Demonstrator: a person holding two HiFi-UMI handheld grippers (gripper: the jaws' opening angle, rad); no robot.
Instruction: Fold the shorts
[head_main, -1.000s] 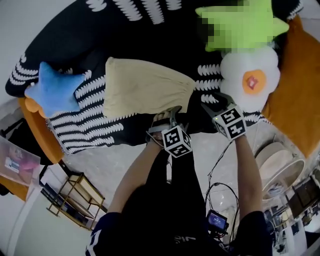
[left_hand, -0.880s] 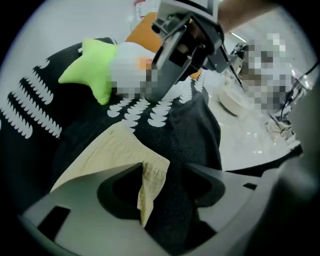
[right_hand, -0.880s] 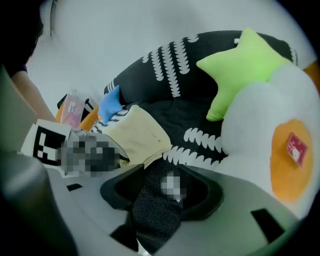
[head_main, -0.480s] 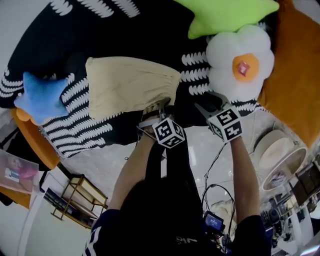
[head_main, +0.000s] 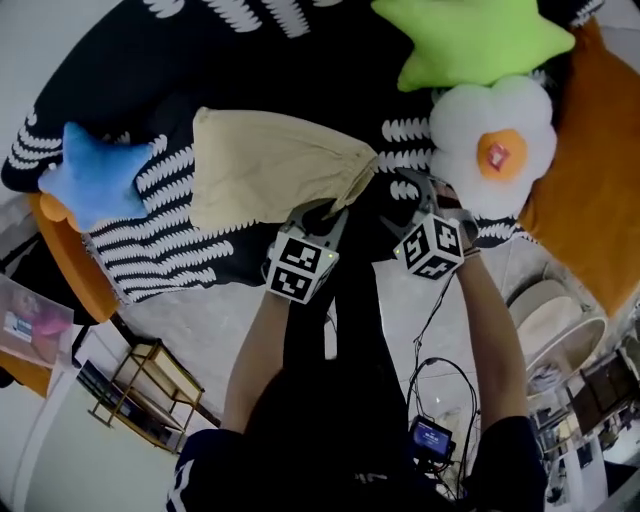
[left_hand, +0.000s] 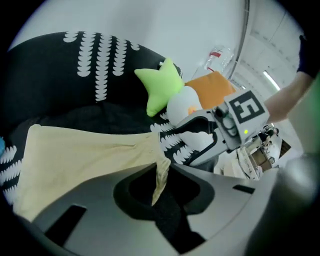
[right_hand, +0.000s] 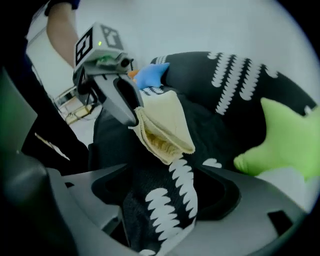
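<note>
Cream shorts (head_main: 270, 180) lie spread on the black blanket (head_main: 250, 70). Left tool (head_main: 325, 212), jaws just closing, clenches their near right corner, perhaps catching blanket too. Right tool (head_main: 412, 195), jaws just opening, straddles a blanket fold and could drag it.

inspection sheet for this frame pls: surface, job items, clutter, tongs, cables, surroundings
surface: black blanket with white pattern, bunched near the tongs.
job's things: cream shorts spread on the blanket, waistband end toward the person.
clutter: blue star pillow, green star pillow, fried-egg pillow, orange cushion, all around the shorts.
grippers: left tongs have just been closing, pinching the shorts' waistband edge; right tongs have just been opening, blanket bunched between them, not gripped.
cables: black cable looped on the floor by the person's legs.
surroundings: pale floor; wire shelf lower left.
</note>
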